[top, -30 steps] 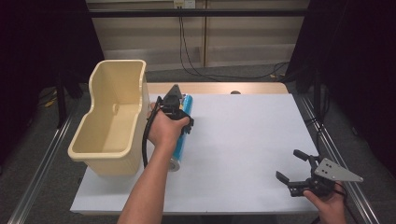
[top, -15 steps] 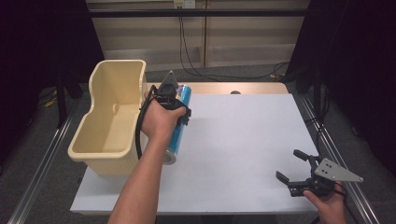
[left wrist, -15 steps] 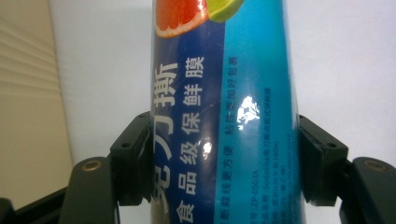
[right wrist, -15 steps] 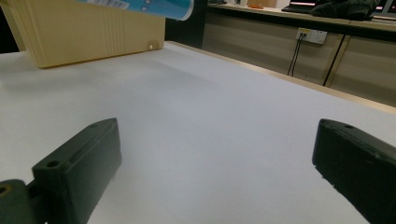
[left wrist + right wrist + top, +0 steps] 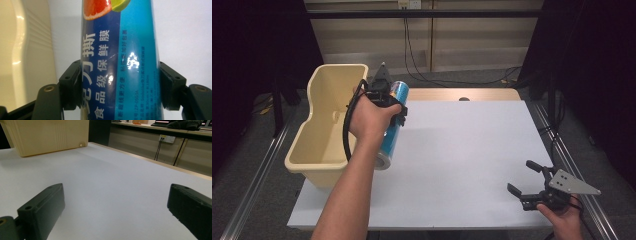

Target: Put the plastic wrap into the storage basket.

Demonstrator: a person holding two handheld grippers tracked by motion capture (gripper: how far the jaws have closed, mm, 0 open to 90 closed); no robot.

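Two black jaws of my left gripper press on the blue roll from both sides, so this tool is closed around it and grips it firmly. In the left gripper view the roll stands between the jaws and runs up and away from the camera; it has white Chinese characters on dark blue, and a picture of a grapefruit slice and a lime at the top. Beside the roll, at the left of that view, I see the cream wall of the tub, and behind the roll the white table.

From the high view, my left hand holds the left gripper over the left part of the table, just beside the tub. The roll lies along the right wall of the tub, with its near end pointing toward me and its far end toward the back edge of the table. I cannot tell if the roll touches the tub wall or the table.

My right gripper is well apart from all this, at the near right corner of the table. Its jaws stand wide apart and hold nothing. In the right gripper view they stand low over the bare white surface, and the tub shows far away at the upper left.
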